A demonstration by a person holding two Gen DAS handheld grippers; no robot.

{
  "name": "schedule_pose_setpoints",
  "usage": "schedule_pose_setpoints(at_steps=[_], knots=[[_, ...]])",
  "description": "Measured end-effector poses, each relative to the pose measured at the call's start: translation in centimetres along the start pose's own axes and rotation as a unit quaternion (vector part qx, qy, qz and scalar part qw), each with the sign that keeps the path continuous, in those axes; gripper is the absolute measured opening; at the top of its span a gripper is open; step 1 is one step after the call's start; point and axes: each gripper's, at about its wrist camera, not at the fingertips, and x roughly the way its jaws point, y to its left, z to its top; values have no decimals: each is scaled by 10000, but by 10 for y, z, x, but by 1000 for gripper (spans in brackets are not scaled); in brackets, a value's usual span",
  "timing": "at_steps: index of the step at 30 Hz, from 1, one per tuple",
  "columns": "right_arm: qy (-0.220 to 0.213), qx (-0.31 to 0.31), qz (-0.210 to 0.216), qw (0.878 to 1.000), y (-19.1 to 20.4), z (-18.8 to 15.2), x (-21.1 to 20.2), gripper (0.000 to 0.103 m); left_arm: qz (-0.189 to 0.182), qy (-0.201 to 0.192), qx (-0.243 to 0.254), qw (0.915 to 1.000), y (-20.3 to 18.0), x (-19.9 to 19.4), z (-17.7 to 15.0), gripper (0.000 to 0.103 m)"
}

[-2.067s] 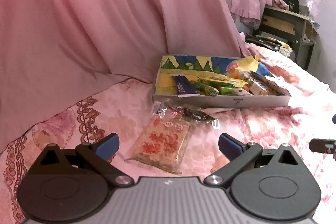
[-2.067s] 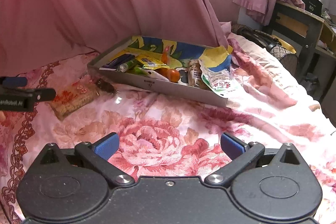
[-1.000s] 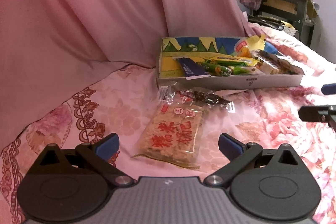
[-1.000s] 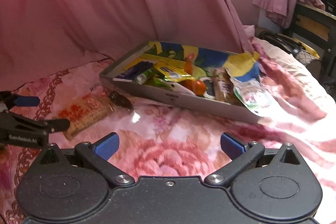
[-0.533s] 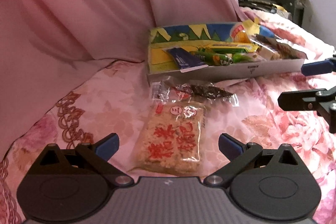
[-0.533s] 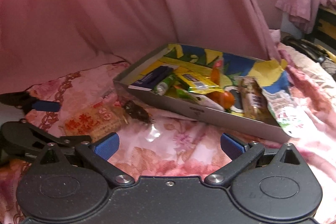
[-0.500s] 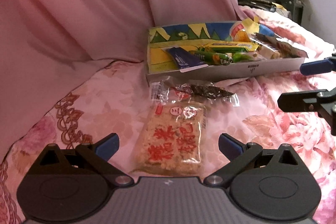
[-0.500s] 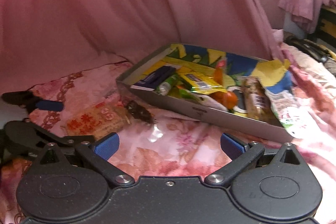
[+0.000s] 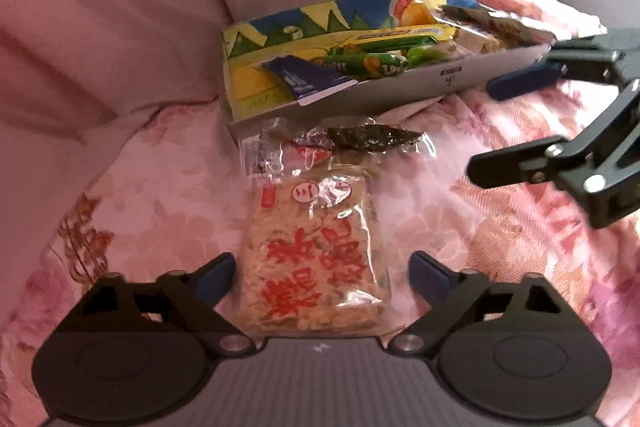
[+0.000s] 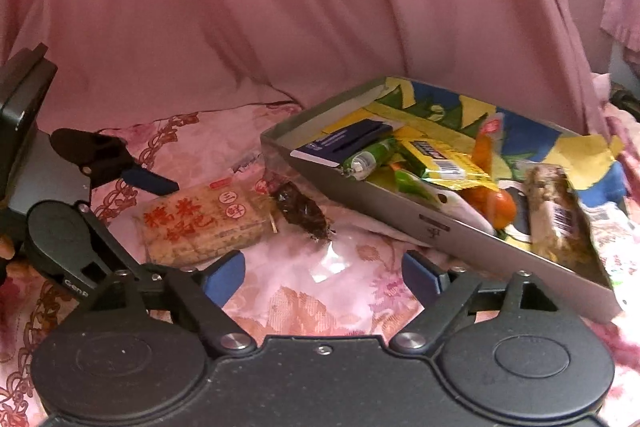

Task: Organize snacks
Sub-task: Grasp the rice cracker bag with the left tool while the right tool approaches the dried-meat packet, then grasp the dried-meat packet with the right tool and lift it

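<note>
Left gripper pose: the left gripper (image 9: 322,277) tips downward over the bed; its jaws have just been closing a little but stand spread wide, with the near end of the rice cracker pack (image 9: 314,261) between the blue pads, neither pad pressing on it.
Right gripper pose: the right gripper (image 10: 322,275) also angles down, off to the right of the left one; its jaws have just been closing slightly too, spread, with only bedspread (image 10: 304,307) between them.
Cracker pack: flat, rectangular, clear crinkly film over pale puffed-rice cake, red characters printed on top; it runs straight ahead from the left gripper's pads and lies just ahead-left of the right gripper's left pad.
Dark snack packet (image 9: 372,137): small, clear wrapper with a dark wrinkled filling, lying at the far end of the cracker pack, ahead of both grippers and just before the tray.
Tray (image 10: 436,227): shallow grey cardboard box with a bright blue, yellow and green printed lining, beyond the left gripper and ahead-right of the right gripper; it holds a navy packet (image 10: 344,143), green tubes, a yellow wrapper and an orange piece.
Bedspread: soft pink fabric with rose print, wrinkled.
Backdrop: a pink curtain (image 10: 240,7) hangs in loose folds behind the tray.
</note>
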Motion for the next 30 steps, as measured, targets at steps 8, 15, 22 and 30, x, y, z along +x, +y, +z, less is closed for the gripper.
schedule_pose_setpoints(at_steps=[8, 15, 22, 30], knots=[[66, -303, 382, 9988, -2, 11, 31, 78, -148, 1, -501, 9986, 17, -4, -2, 76], [136, -757, 499, 9958, 4, 20, 52, 74, 124, 29, -791, 9968, 18, -21, -18, 76], [352, -1006, 568, 9927, 7, 30, 75, 73, 404, 103, -1130, 9927, 23, -31, -26, 76], [421, -1466, 441, 9873, 20, 22, 68, 50, 588, 129, -1480, 9871, 22, -35, -32, 76]])
